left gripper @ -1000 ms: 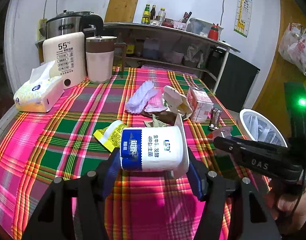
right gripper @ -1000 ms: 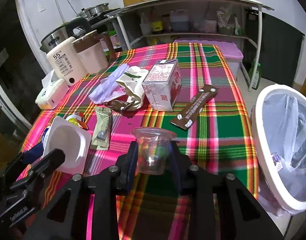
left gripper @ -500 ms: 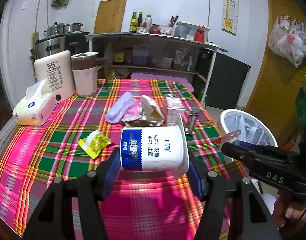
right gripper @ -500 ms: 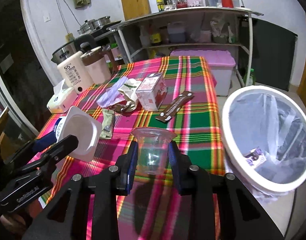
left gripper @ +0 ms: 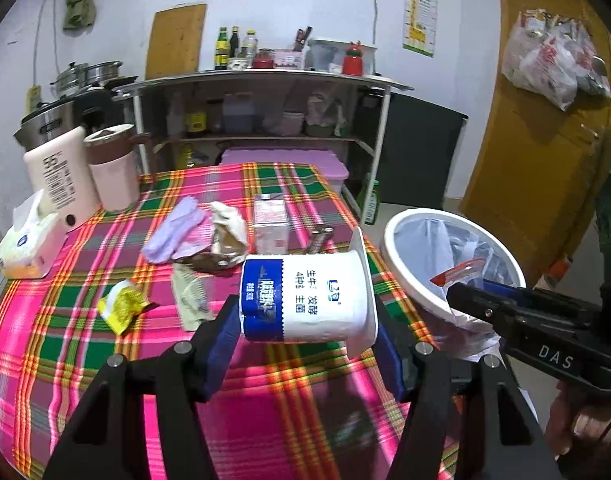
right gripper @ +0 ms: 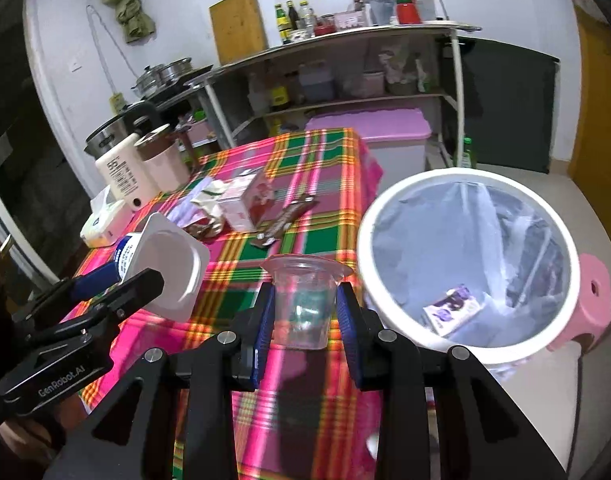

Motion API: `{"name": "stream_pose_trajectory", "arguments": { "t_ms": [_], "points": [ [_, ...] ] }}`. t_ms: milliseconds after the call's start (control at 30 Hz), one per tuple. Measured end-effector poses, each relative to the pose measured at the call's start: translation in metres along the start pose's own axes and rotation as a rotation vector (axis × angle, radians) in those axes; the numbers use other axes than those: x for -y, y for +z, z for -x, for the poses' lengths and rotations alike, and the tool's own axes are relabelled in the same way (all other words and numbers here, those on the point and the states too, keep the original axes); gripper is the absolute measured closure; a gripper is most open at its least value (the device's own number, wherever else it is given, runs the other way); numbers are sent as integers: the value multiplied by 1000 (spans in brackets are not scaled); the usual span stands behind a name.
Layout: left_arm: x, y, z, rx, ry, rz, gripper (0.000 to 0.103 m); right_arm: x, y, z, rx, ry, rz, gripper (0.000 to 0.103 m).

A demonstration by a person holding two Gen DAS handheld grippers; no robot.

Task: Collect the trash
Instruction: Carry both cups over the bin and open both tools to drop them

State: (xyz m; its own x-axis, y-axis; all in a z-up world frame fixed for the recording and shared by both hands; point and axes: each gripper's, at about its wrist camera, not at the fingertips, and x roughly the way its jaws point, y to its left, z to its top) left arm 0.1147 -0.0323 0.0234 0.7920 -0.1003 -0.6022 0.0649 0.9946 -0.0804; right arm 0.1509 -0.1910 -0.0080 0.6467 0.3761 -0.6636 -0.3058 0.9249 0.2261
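Now lifted clear of the table [left gripper: 85, 340] and swung toward the bin [right gripper: 465, 264], nearer than 1 second ago. Left gripper [left gripper: 309, 332] clenched on yogurt tub [left gripper: 305, 300]; right gripper [right gripper: 303, 316] clamping clear cup [right gripper: 303, 304]. Dropping both next, probably.

We see a table under a pink, green and yellow plaid cloth [left gripper: 85, 320] filling the lower left of the left wrist view. On it, at the far left, sit a tissue pack [left gripper: 25, 244], a cream appliance [left gripper: 61, 176] and a pink jug [left gripper: 113, 168] side by side. Toward the centre lie a lilac wrapper [left gripper: 173, 232], a crumpled paper bag [left gripper: 227, 232], a small carton [left gripper: 270, 224], a brown bar wrapper [right gripper: 285, 220], a pale flat sachet [left gripper: 191, 296] and a yellow wrapper [left gripper: 121, 306].
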Motion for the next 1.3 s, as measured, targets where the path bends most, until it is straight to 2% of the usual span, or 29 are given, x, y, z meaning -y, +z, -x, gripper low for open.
{"name": "stream_pose_trajectory", "arguments": {
  "t_ms": [300,533,900,1300],
  "points": [
    [32,11,-21,-19,-65,-45,40,41,1,9,18,-54,-58,71],
    [54,27,-38,-14,-144,-66,39,73,2,12,25,-106,-100,71],
    [95,41,-75,-57,-254,-114,39,116,3,10,10,-160,-154,70],
    [115,41,-105,-121,-297,-135,39,142,-2,-4,-41,-200,-191,70]
  ]
}}
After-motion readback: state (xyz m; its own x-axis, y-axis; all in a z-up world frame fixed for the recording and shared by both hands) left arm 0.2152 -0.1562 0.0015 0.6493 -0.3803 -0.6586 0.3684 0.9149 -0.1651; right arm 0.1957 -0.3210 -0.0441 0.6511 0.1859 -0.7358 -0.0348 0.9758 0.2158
